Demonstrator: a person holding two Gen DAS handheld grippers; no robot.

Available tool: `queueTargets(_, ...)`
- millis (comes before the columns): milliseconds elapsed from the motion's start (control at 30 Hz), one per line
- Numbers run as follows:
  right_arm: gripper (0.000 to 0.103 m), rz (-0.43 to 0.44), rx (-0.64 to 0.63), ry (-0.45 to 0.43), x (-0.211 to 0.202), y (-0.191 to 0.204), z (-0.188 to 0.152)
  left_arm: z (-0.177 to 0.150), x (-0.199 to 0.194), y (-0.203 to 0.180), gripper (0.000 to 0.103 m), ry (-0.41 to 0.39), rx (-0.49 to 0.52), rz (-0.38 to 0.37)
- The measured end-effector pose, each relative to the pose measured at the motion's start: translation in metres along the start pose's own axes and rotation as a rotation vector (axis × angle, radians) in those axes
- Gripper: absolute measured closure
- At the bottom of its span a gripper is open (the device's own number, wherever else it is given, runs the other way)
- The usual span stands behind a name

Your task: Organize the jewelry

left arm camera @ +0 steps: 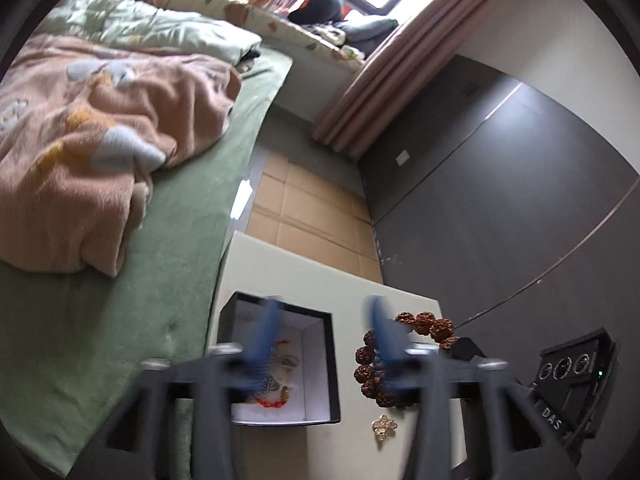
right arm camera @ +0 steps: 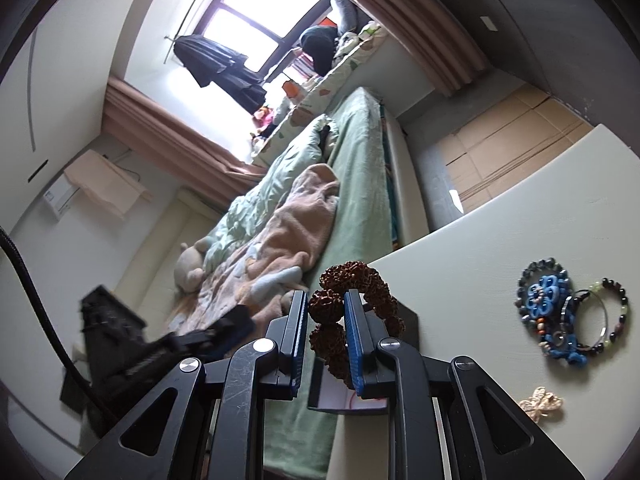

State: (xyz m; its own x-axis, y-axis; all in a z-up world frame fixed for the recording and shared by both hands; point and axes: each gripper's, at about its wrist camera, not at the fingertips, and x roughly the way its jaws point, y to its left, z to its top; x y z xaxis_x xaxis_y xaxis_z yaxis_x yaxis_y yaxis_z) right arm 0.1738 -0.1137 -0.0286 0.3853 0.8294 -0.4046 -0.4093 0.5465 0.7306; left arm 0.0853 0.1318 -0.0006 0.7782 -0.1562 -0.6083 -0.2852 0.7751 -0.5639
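Right tongs (right arm camera: 326, 334) clench my brown seed bracelet (right arm camera: 352, 300), lifted just beside the box (left arm camera: 320, 360); left tongs (left arm camera: 324, 340) hang released over it. Some pieces inside; blue beads (right arm camera: 548, 300), gold charm (left arm camera: 384, 426) left outside.

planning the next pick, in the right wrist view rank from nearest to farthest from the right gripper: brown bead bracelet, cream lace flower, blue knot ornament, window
1. brown bead bracelet, clamped between the right gripper's jaws.
2. cream lace flower, low on the right of the table.
3. blue knot ornament, right, farther up the table.
4. window, at the top, beyond the bed.
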Motion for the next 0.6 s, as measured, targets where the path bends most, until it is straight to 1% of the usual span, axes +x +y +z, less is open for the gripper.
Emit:
queueTargets(33, 0.083, 0.004, -0.003, 0.004, 0.002, 0.002, -0.001, 0.0, -0.003, 0.003, 0.037, -0.015, -0.011, 0.002)
queueTargets(67, 0.083, 0.007, -0.004, 0.008, 0.004, 0.002, -0.002, 0.001, -0.007, 0.005, 0.036, -0.037, -0.02, 0.006)
queueTargets(133, 0.083, 0.009, -0.009, 0.019, 0.01, 0.005, -0.005, 0.004, -0.012, 0.009, 0.036, -0.052, -0.026, 0.018)
queueTargets(333, 0.083, -0.016, -0.031, 0.051, 0.028, 0.011, -0.012, 0.007, -0.015, 0.024, 0.036, -0.047, -0.083, 0.027)
queueTargets(400, 0.083, -0.041, -0.049, 0.061, 0.034, 0.014, -0.015, 0.008, -0.018, 0.026, 0.036, -0.055, -0.088, 0.033)
queueTargets(533, 0.082, -0.14, -0.118, 0.08, 0.047, 0.023, -0.023, 0.01, -0.021, 0.028, 0.036, -0.07, -0.078, 0.034)
queueTargets(567, 0.081, -0.15, -0.124, 0.085, 0.049, 0.024, -0.025, 0.011, -0.021, 0.029, 0.036, -0.073, -0.078, 0.033)
queueTargets(600, 0.077, -0.146, -0.126, 0.099, 0.052, 0.025, -0.026, 0.01, -0.022, 0.03, 0.036, -0.075, -0.08, 0.03)
